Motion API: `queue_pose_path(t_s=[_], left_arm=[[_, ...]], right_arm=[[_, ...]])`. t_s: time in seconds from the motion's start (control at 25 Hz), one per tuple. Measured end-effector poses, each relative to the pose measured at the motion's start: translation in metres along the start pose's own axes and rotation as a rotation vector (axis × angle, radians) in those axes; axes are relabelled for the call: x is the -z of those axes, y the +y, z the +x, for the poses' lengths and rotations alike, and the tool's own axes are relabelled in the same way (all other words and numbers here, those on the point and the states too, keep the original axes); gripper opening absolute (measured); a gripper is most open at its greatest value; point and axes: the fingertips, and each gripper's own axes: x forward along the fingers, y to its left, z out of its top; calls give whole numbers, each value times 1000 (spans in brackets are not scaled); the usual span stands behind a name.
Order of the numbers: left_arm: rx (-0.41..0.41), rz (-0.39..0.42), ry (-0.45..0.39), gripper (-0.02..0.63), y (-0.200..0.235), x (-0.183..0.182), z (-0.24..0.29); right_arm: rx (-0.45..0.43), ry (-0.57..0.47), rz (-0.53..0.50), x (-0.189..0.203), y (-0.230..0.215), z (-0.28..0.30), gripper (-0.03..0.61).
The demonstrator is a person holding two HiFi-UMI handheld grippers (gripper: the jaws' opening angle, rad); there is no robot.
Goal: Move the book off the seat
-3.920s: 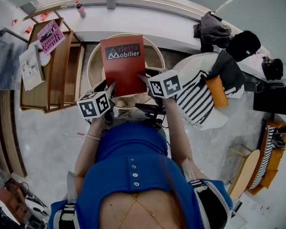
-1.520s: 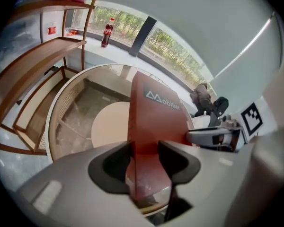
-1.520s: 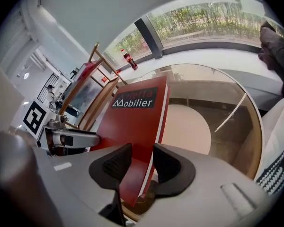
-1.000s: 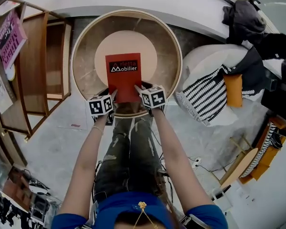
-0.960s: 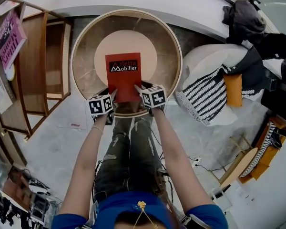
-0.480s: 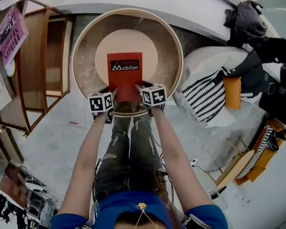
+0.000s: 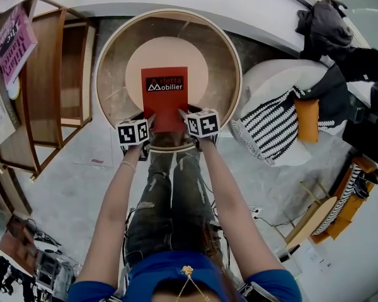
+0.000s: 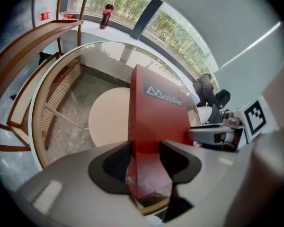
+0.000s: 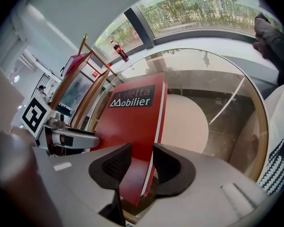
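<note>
Nearest in the head view is the person's blue top [image 7: 170, 272], then the legs in grey jeans [image 7: 170, 194], and both bare arms reach forward from the body.

The left gripper [image 7: 147, 122] and the right gripper [image 7: 183, 116] stand close side by side, each with its marker cube on top. Both are closed on the red book [image 7: 164, 96]. In the left gripper view the two dark pads of the left gripper [image 8: 146, 160] press on the near left corner of the red book [image 8: 156, 122], one pad on each face. In the right gripper view the right gripper [image 9: 138, 162] holds the near right corner of the red book [image 9: 132, 122] in the same way, with the page edges toward the right pad. The cover has a black label with the white word "Mobilier".

The book lies over the near part of a round glass table [image 7: 217, 55] with a wooden rim, and its near corners hang over this rim. I cannot tell whether it touches the glass. Under the glass there is a pale round disc [image 7: 170, 52].

To the right of the table, apart from the book, stands a white seat [image 7: 264, 80] with a black and white striped cloth [image 7: 268, 131] and an orange cushion [image 7: 309, 119]. To the left is a wooden shelf [image 7: 57, 74] with a pink magazine [image 7: 16, 46].

Farthest away, a cola bottle [image 8: 106, 13] stands on the white window ledge.
</note>
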Motion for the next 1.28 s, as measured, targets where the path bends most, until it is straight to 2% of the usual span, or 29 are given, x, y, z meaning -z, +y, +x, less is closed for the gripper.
queue_pose_path(t_s=[0.32,0.48,0.72,0.92,1.0,1.08,1.16,1.2,1.28], left_arm=[[-5,-2,6,190,-1,-2,-1],[-34,26,-3,176,-1,-1,-7],[-34,57,-34,176,-14,-5,-27],[-35,69,-33,176,-20,-4,-44],[-20,83,-40,158,-25,-5,-55],[5,104,-49,104,-35,-5,-68],[33,126,-55,25,-48,-3,-81],[43,139,-57,2,-54,-2,-87],[63,161,-67,2,-67,-4,-99]], right_arm=[[25,4,-7,-2,-2,-3,143],[47,7,2,0,-3,-9,140],[81,39,-109,-1,9,-24,140],[97,48,-150,-4,22,-43,146],[91,46,-167,-4,30,-53,131],[76,48,-201,-3,40,-66,90],[61,71,-261,2,51,-80,2],[55,87,-297,5,57,-86,-3],[44,110,-358,8,68,-97,-3]])
